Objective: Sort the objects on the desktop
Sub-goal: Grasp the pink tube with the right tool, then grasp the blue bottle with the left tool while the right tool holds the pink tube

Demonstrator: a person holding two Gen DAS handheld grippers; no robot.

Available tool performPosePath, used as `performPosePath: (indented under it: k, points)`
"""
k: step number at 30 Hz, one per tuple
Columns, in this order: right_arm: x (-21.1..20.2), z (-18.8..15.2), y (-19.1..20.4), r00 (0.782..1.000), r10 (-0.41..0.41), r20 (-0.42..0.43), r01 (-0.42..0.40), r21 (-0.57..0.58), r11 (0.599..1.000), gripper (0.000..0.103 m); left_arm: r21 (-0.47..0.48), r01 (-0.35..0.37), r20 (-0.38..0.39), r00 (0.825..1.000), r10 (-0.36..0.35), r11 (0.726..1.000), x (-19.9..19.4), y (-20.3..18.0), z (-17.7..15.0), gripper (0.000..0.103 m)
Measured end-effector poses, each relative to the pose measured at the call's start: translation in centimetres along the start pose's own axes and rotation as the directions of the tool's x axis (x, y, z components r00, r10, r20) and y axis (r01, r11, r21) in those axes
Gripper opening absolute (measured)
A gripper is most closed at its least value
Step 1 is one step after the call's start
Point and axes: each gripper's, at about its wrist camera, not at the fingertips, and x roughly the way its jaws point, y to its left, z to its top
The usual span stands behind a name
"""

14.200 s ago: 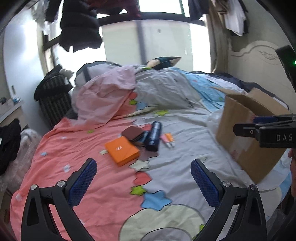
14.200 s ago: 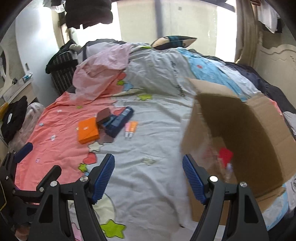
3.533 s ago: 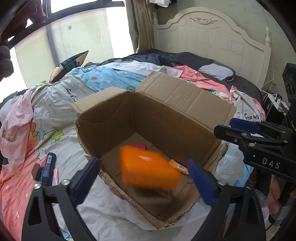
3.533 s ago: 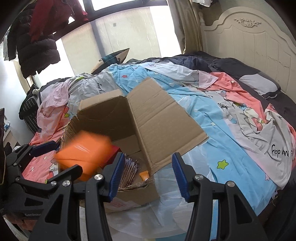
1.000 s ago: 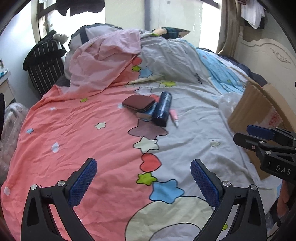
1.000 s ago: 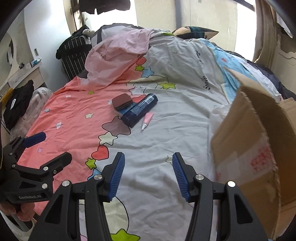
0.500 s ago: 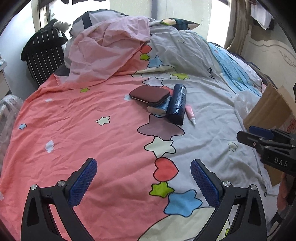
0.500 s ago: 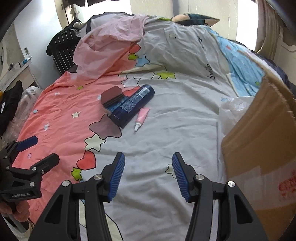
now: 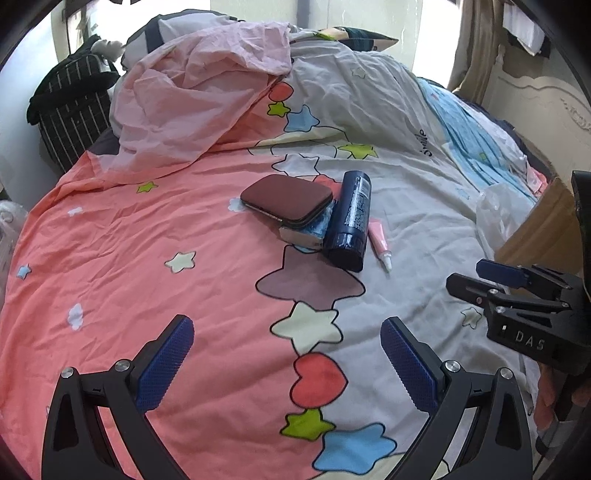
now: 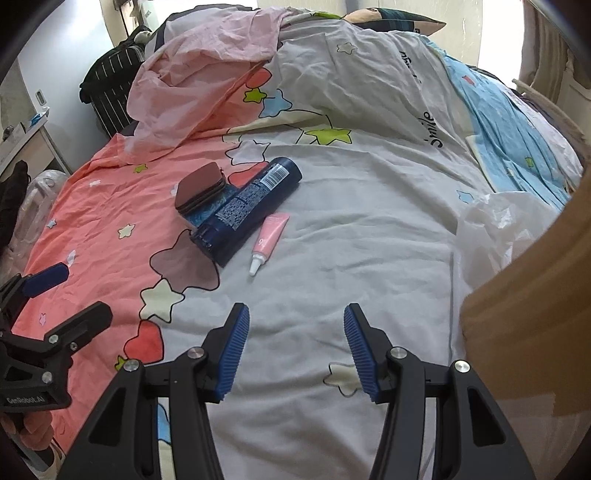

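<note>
Both your left gripper [image 9: 287,347] and right gripper [image 10: 293,347] hover wide open, empty. The blue bottle [image 10: 245,206] leans against the maroon case [image 10: 199,186]; grabbing either could roll the bottle onto the pink tube [image 10: 267,236].

— What sort of place is this?

— A bedroom in a home. A bed [image 9: 110,258] with a star-and-heart printed cover spreads out ahead of the hand-held gripper.

— Anything else?

— A crumpled pink sheet [image 9: 192,92] and a pillow [image 10: 399,16] lie farther ahead, a carved cream headboard [image 9: 546,99] stands ahead to the right, and a striped bag [image 9: 70,110] to the left.
</note>
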Motion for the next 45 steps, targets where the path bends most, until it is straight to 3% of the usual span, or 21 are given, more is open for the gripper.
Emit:
performPosePath:
  k: [15, 18, 20, 25, 27, 29, 33, 45]
  points:
    - [4.3, 3.5, 2.0, 1.0, 0.013, -0.028, -0.014, -0.047, 0.999, 0.048, -0.044, 0.032, -0.048, 0.998, -0.034, 0.999, 3.8, 0.2, 2.4, 0.103]
    - [5.7, 4.1, 2.4, 0.999, 0.017, -0.046, -0.02, -0.054, 0.998, 0.043, -0.064, 0.034, -0.055, 0.998, -0.037, 0.997, 4.3, 0.9, 2.4, 0.103]
    - [6.7, 4.4, 2.7, 0.998, 0.018, -0.068, -0.022, -0.062, 0.998, 0.034, -0.07, 0.027, -0.06, 0.998, -0.031, 0.997, 4.6, 1.3, 2.4, 0.103]
    - [8.6, 4.9, 3.0, 0.995, 0.001, -0.095, -0.008, -0.067, 0.998, 0.031, -0.065, 0.012, -0.068, 0.998, -0.016, 0.998, 5.2, 1.6, 2.3, 0.103]
    - [8.8, 5.2, 3.1, 0.996, -0.012, -0.09, 0.006, -0.073, 0.997, 0.029, -0.061, 0.007, -0.069, 0.998, -0.012, 0.998, 5.3, 1.6, 2.3, 0.103]
    - [8.9, 5.2, 3.3, 0.996, -0.029, -0.084, 0.021, -0.086, 0.996, 0.021, -0.058, 0.003, -0.071, 0.997, -0.007, 0.998, 5.3, 1.5, 2.2, 0.103]
    - [8.8, 5.0, 3.2, 0.996, -0.047, -0.078, 0.039, -0.107, 0.994, 0.018, -0.048, -0.005, -0.067, 0.998, 0.002, 0.999, 5.3, 1.2, 2.3, 0.103]
    - [5.3, 2.3, -1.4, 0.997, -0.041, -0.059, 0.04, -0.024, 0.999, 0.017, 0.03, -0.011, -0.042, 0.999, 0.012, 1.0, 6.4, -3.2, 3.2, 0.103]
